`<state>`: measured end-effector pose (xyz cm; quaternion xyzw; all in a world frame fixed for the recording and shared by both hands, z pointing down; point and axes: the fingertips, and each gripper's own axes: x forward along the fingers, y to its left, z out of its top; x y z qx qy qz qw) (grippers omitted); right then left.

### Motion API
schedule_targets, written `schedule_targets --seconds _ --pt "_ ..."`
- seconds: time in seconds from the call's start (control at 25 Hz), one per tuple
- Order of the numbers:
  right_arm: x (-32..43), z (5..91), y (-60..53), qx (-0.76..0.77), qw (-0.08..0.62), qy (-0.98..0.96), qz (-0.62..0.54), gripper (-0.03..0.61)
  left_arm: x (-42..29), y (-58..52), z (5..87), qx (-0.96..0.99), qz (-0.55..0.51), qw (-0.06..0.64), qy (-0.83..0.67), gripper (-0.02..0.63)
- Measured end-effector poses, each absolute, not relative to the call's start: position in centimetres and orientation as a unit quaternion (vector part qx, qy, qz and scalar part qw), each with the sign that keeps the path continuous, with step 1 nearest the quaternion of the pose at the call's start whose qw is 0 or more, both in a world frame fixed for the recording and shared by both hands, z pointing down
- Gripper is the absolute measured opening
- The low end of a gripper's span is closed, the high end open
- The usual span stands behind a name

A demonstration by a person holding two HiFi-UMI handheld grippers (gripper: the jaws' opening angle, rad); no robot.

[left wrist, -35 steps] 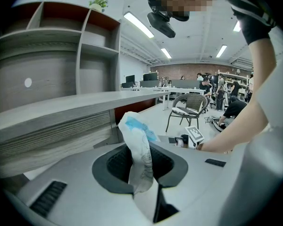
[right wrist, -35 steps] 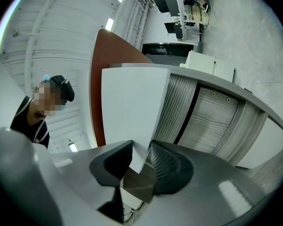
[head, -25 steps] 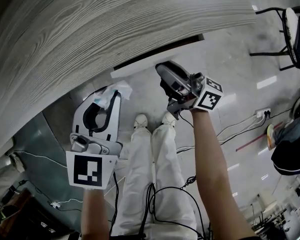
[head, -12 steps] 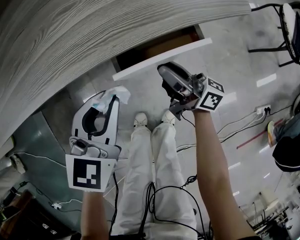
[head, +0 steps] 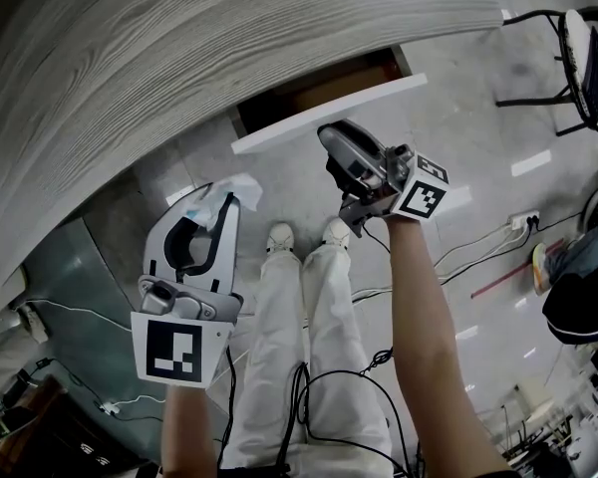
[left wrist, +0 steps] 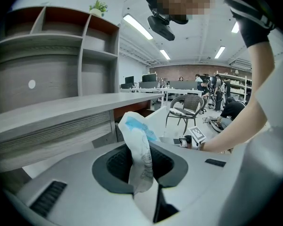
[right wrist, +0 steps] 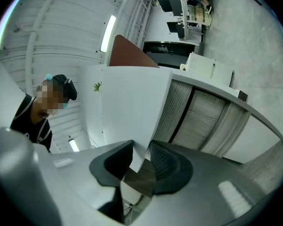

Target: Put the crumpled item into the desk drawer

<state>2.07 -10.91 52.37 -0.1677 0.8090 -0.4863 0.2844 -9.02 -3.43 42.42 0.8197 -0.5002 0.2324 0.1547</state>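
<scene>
**While the drawer [head: 314,88] stands open, the crumpled wrapper [head: 229,185] sits in the left gripper [head: 217,205]**

Seen from the head view, the left gripper is clamped on the crumpled wrapper, white with a blue patch, which sticks out from between its jaws. Gripper and wrapper hang over the floor, below and left of the drawer and apart from it. The right gripper [head: 331,139] pinches the drawer's white front panel [head: 279,132]; in the right gripper view the panel's edge runs between the two pads. The drawer juts out from under the grey wood-grain desk [head: 179,58], its dark inside showing. The person's white trousers [head: 309,347] stand between the two grippers.
</scene>
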Motion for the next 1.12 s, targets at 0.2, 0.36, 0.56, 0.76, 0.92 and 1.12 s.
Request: schedule_targets --seconds 0.2,0.36,0.56,0.76,0.92,1.12 --pt "2.1 52.5 -10.9 -0.171 0.283 0.809 -0.487 0.124 -8.7 -3.3 41.8 0.822 0.231 0.151 -0.499 0.071" --pt "2.1 52.4 -11.0 -0.174 0.280 0.809 -0.486 0.127 -8.4 -3.5 41.1 0.824 0.232 0.147 -0.497 0.071" --pt "2.1 52.3 -11.0 -0.189 0.264 0.811 -0.487 0.137 -7.6 -4.4 39.8 0.827 0.221 0.131 -0.500 0.071" --pt "2.7 52.9 -10.2 -0.223 0.229 0.815 -0.484 0.138 -6.6 -5.4 37.8 0.835 0.212 0.108 -0.497 0.071" --pt "3.2 52.6 -9.2 -0.234 0.213 0.816 -0.483 0.137 -5.7 -6.3 35.8 0.834 0.221 0.064 -0.501 0.071" --pt "3.6 51.4 -8.6 -0.233 0.212 0.816 -0.484 0.137 -3.7 -7.5 34.3 0.824 0.266 -0.022 -0.499 0.071"
